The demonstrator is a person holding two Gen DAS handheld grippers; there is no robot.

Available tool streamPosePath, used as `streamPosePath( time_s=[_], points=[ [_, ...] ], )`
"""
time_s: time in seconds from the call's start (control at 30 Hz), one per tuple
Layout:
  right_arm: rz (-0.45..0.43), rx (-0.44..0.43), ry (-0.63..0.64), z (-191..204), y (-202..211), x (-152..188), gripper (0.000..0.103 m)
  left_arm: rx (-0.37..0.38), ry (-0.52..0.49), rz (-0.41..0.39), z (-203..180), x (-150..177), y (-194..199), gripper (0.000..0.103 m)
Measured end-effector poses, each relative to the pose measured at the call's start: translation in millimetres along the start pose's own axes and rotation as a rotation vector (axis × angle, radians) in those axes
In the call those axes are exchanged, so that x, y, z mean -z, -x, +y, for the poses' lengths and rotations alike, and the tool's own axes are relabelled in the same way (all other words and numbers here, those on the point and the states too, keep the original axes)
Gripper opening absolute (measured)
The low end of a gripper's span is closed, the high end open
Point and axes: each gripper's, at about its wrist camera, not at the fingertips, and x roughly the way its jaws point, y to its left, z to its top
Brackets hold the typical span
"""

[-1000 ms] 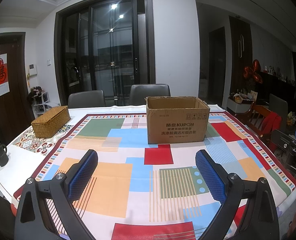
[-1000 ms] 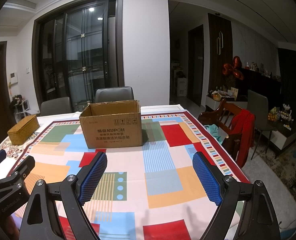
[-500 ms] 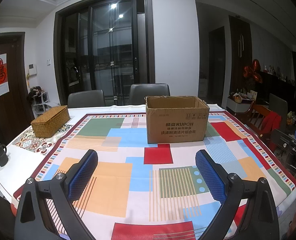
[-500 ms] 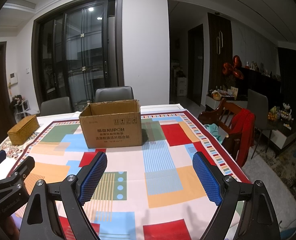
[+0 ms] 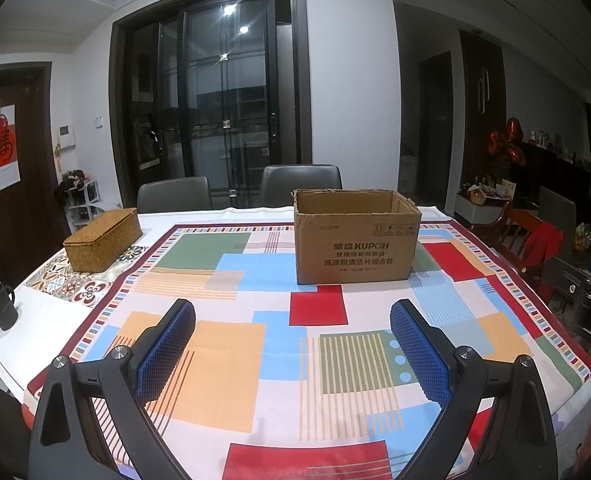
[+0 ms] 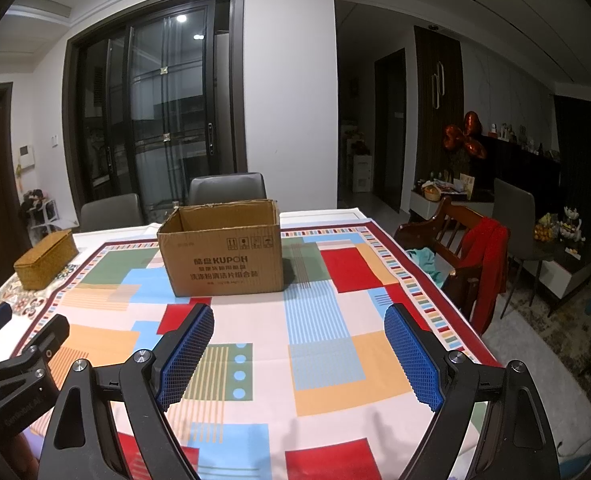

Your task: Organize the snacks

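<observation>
Left wrist view: the left claw (image 5: 292,334) hangs released over the near part of the bench (image 5: 231,354), its blue pads (image 5: 167,350) spread wide with only bare patterned cloth between them. Beyond the tips lies a broad clear stretch of cloth up to the cardboard box (image 5: 355,248), which stands upright and open-topped toward the far middle of the bench, well apart from the claw. A woven basket (image 5: 102,239) sits by the far left edge, and a dark mug (image 5: 1,306) stands near the left rim. Two grey chairs (image 5: 299,184) are tucked behind the far edge.

In the right wrist view the right claw (image 6: 298,350) is likewise released, jaws wide and empty, over the near cloth. The box (image 6: 221,252) stands ahead and slightly left. The bench's right edge (image 6: 427,300) runs close beside the right finger; a wooden chair (image 6: 451,236) draped with a red garment (image 6: 489,264) stands just past it. No snacks can be made out; the box's inside is hidden.
</observation>
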Motion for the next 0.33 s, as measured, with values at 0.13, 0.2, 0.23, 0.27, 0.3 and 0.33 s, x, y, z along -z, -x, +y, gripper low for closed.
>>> streamPosePath(
  time_s=[0.13,0.2,0.23,0.27,0.3,0.33],
  points=[
    [0.000,0.000,0.000,0.0,0.1,-0.2,0.088,-0.001,0.001,-0.001,-0.1,0.4,0.5,0.099],
    [0.000,0.000,0.001,0.1,0.0,-0.4,0.088,-0.005,0.000,0.000,0.1,0.3,0.6,0.099],
    [0.000,0.000,0.000,0.0,0.0,-0.3,0.088,-0.005,0.000,0.000,0.3,-0.1,0.4,0.099],
    [0.001,-0.001,0.000,0.1,-0.1,-0.4,0.088,-0.005,0.000,0.000,0.5,-0.2,0.4,0.099],
    [0.001,-0.001,0.001,0.2,-0.2,-0.4,0.088,-0.003,0.001,0.000,0.5,-0.2,0.2,0.099],
    [0.001,0.000,0.002,0.2,-0.2,-0.4,0.088,-0.003,0.000,0.001,0.4,-0.1,0.1,0.100]
  ],
)
